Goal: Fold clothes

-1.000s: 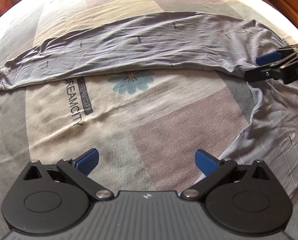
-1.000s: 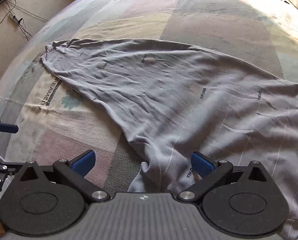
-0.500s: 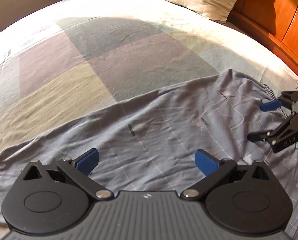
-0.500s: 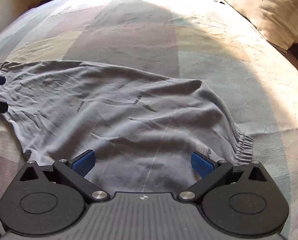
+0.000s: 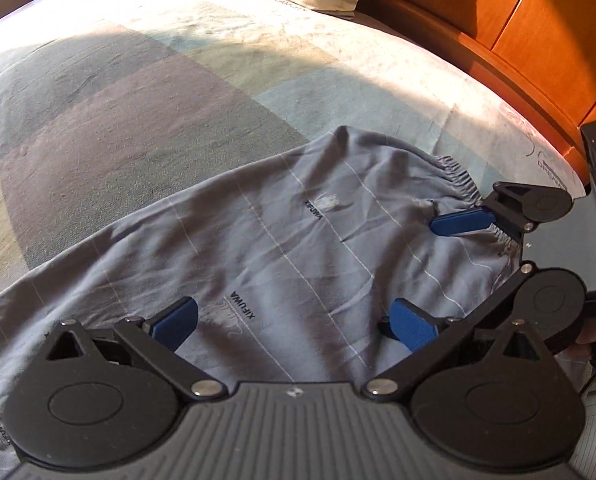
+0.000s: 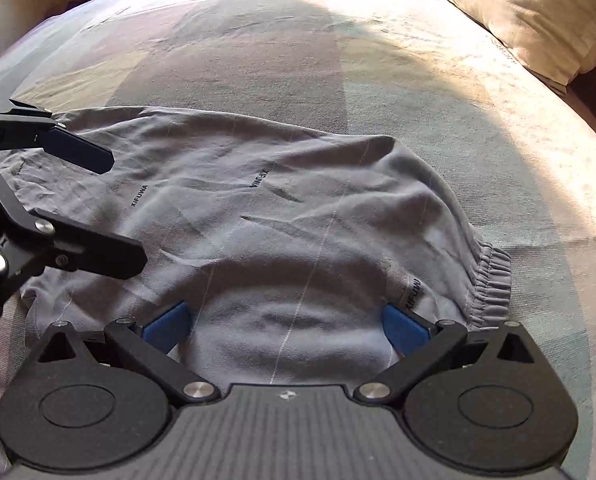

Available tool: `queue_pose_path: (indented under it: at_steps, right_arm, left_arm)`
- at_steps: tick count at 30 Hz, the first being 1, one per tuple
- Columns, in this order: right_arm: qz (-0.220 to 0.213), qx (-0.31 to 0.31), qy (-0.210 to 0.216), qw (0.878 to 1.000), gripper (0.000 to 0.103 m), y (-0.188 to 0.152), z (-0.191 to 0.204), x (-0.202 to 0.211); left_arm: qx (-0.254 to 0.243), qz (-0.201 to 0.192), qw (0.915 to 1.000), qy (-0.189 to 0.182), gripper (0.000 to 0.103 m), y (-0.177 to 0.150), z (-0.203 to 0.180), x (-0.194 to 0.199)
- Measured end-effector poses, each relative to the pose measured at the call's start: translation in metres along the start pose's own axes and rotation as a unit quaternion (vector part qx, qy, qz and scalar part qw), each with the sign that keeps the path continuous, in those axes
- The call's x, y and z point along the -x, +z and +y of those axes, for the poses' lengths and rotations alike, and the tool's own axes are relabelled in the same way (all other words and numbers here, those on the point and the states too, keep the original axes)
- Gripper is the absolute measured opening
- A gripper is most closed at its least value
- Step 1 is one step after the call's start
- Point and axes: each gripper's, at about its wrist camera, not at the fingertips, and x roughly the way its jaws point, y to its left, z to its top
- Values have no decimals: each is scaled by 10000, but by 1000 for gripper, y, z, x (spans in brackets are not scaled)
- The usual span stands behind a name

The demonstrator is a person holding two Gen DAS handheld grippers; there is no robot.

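Note:
Grey trousers [image 5: 298, 248] printed XIFUWA lie flat on the bed, their elastic waistband [image 5: 457, 180] toward the headboard. My left gripper [image 5: 294, 322] is open and low over the cloth near the waist, fabric spanning its blue pads. My right gripper [image 5: 409, 272] reaches in from the right, also open, one blue finger [image 5: 461, 220] lying over the waistband. In the right wrist view the trousers [image 6: 278, 200] bulge up between the open right gripper [image 6: 286, 326] fingers, the waistband [image 6: 489, 280] sits at the right, and the left gripper [image 6: 126, 210] hovers open at the left.
A patchwork bedsheet [image 5: 138, 100] covers the mattress beyond the trousers. A beige pillow [image 6: 529, 8] lies at the head of the bed, and an orange wooden headboard [image 5: 517, 32] rises at the far right. The trouser legs trail off to the left, out of sight.
Both views swung from the trouser legs to the waist end. The two grippers have come close together over the waistband, and both stayed open.

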Motion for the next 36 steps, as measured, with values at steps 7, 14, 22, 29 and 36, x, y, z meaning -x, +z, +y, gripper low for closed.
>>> queue_pose_path:
  at_steps: [7, 14, 22, 29, 36]
  right_arm:
    - [-135, -1, 9, 9999, 103, -4, -1, 1]
    - [-53, 0, -6, 10000, 103, -2, -1, 3]
    - [9, 266, 138, 9996, 103, -31, 3, 30]
    - [142, 488, 64, 9987, 103, -63, -7, 38]
    - [322, 586, 89, 9977, 103, -64, -9, 39]
  left_arm:
    - [294, -3, 9991, 315, 102, 18, 27, -18]
    - [450, 1, 9984, 354, 102, 31, 31, -15]
    - [561, -2, 9967, 591, 102, 16, 45, 3]
    - [942, 74, 9925, 774, 102, 25, 68, -8]
    - [839, -36, 9938, 729, 102, 21, 70, 18]
